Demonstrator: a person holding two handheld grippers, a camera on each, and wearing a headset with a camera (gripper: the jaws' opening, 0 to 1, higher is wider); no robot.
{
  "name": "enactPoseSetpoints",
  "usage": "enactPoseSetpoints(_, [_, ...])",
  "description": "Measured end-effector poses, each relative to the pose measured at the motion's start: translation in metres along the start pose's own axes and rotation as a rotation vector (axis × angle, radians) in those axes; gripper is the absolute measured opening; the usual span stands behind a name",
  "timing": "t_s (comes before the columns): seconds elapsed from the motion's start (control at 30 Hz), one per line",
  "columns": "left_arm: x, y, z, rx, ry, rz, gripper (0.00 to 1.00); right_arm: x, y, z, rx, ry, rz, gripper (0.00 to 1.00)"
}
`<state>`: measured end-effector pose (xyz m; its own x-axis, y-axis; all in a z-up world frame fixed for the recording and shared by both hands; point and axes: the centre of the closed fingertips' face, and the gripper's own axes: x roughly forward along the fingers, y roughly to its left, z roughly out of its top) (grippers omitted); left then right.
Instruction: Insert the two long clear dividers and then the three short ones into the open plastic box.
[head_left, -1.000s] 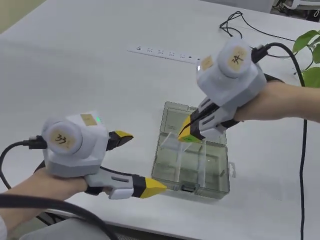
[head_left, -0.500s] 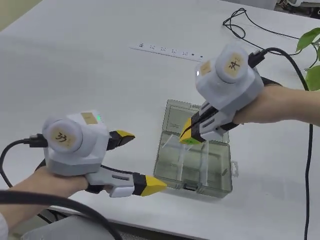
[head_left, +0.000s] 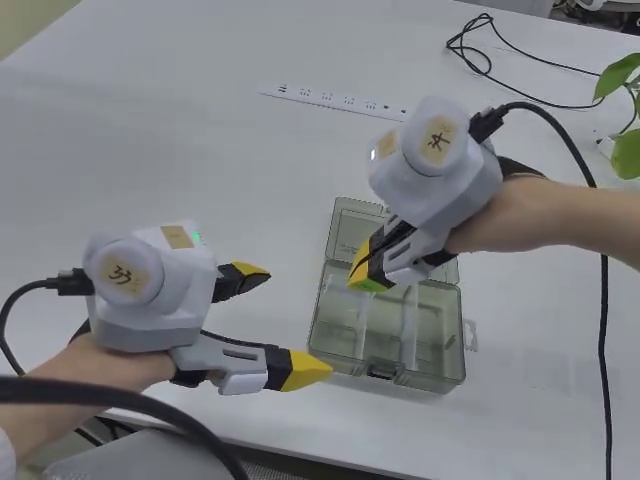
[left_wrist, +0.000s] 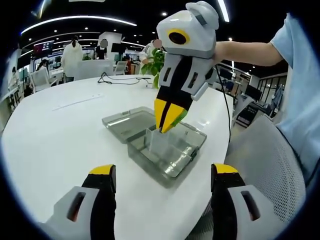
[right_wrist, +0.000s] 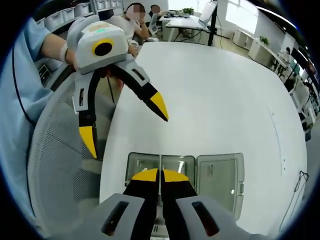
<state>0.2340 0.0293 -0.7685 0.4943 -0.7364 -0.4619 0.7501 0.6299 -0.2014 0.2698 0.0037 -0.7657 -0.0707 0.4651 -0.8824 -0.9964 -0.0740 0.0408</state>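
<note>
The open clear plastic box lies near the table's front edge, its lid folded flat behind it. A clear divider stands upright inside. My right gripper hangs over the box's left part, shut on a thin clear divider whose lower edge reaches into the box. In the right gripper view the jaws are pressed together above the box. My left gripper hovers open just left of the box, holding nothing. Its jaws point at the box.
A white power strip lies on the table farther back. Black cables and green plant leaves are at the back right. The table's front edge runs just below the box. A mesh chair stands beside the table.
My right gripper has shifted left and slightly down with the divider, toward the box's left part. The left gripper has stayed where it was.
</note>
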Motion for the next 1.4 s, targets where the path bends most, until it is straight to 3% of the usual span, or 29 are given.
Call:
enactPoseSetpoints(0.9, [0.001, -0.001, -0.004, -0.006, 0.008, -0.008, 0.77, 0.022, -0.001, -0.008, 0.033, 0.019, -0.013, 0.02])
enactPoseSetpoints(1.4, [0.001, -0.001, -0.003, -0.004, 0.007, -0.009, 0.77, 0.036, 0.000, -0.015, 0.038, 0.073, 0.006, 0.02])
